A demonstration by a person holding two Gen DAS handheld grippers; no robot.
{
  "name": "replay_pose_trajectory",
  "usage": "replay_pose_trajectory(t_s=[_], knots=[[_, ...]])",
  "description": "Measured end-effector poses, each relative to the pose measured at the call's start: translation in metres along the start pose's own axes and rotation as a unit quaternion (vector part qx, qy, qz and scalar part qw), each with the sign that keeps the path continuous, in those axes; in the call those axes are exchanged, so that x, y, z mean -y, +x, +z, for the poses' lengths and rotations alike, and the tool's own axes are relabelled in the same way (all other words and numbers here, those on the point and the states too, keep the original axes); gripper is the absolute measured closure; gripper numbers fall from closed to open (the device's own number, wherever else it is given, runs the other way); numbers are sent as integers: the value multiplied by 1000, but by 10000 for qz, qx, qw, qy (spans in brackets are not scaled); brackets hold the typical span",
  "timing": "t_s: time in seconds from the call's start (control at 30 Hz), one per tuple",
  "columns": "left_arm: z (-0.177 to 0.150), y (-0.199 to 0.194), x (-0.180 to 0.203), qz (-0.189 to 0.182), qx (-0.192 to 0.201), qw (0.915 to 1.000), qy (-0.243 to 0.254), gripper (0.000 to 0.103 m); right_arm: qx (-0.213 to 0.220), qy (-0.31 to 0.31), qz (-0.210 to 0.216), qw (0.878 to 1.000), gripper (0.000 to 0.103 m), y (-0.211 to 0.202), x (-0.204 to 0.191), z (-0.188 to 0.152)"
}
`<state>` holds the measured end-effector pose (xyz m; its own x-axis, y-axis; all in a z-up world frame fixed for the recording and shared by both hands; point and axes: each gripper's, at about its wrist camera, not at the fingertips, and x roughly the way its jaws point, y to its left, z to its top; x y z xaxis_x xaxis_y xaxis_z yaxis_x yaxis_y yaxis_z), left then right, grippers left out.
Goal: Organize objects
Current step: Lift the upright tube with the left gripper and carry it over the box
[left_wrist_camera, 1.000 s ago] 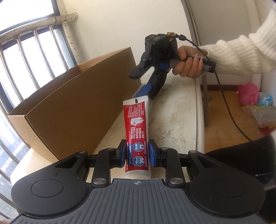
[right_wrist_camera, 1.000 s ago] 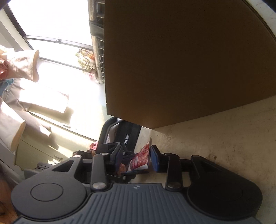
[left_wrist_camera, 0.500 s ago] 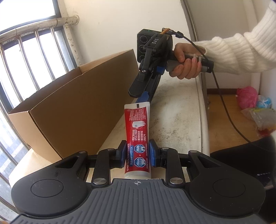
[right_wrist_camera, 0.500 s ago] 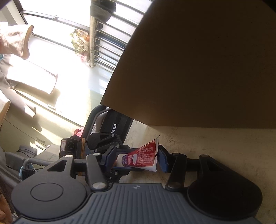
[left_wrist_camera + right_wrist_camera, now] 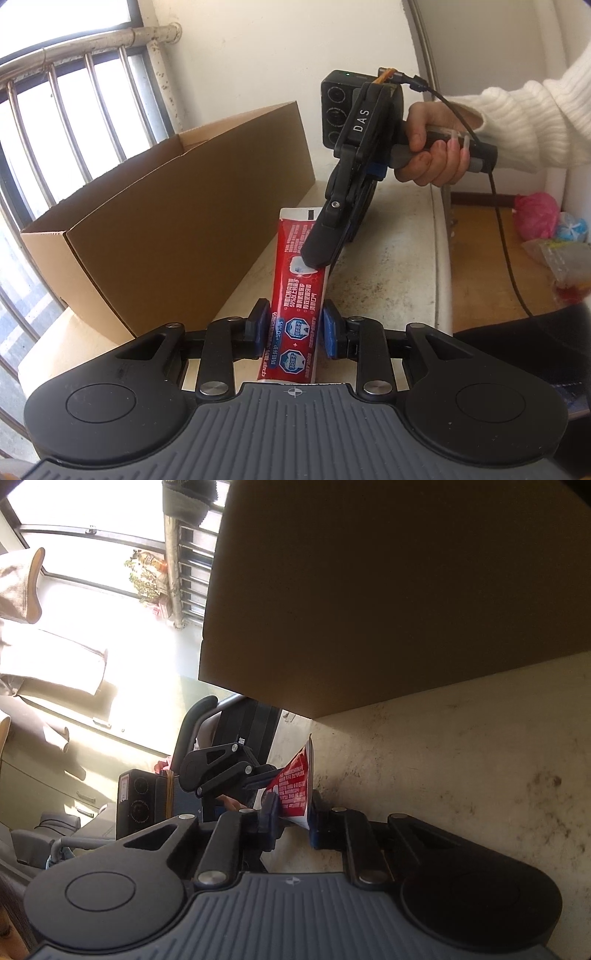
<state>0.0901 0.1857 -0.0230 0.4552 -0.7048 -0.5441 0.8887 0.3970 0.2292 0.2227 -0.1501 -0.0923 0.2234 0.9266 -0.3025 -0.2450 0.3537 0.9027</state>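
This looks like a lived-in home, at a window nook or enclosed balcony. A worn, stained pale countertop [image 5: 399, 236] runs along a white plastered wall [image 5: 258, 55], and at the far left metal window bars [image 5: 74, 122] let in bright daylight. An open cardboard box [image 5: 177, 221] sits on the counter. To the right, a wooden floor [image 5: 480, 266] holds a pink plastic bag [image 5: 535, 218] and other crumpled bags. Potted plants [image 5: 144, 579] stand outside the bars.
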Motion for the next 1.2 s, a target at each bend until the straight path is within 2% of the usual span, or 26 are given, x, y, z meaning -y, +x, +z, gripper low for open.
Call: replay_pose_trajectory(t_s=[0.07, 0.13, 0.2, 0.27, 0.37, 0.5, 0.67, 0.8, 1.2], knots=[[0, 0, -10, -70, -104, 9984, -543, 65, 59, -2, 107, 9999, 91, 1, 4, -1], [-3, -4, -15, 48, -191, 9966, -801, 54, 107, 15, 155, 9998, 91, 1, 5, 0], [-8, -10, -18, 19, -232, 9953, -943, 54, 144, -43, 149, 9998, 91, 1, 4, -2], [-12, -15, -22, -101, -247, 9923, -1213, 68, 147, -48, 181, 9997, 91, 2, 4, -2], [-14, -15, -25, -29, -205, 9880, -1532, 70, 141, -78, 210, 9996, 91, 2, 3, 0], [-2, -13, -8, 279, -358, 9921, -1168, 72, 333, -331, 193, 9987, 89, 0, -1, -4], [7, -12, 2, 198, -541, 9941, -923, 75, 447, -478, 188, 9977, 88, -6, -7, -15], [16, -9, 14, 385, -600, 9955, -616, 76, 593, -818, -35, 9949, 88, -15, -23, -24], [68, -46, 37, 826, -427, 9956, 154, 77, 999, -1307, 57, 9864, 88, -44, -74, -42]])
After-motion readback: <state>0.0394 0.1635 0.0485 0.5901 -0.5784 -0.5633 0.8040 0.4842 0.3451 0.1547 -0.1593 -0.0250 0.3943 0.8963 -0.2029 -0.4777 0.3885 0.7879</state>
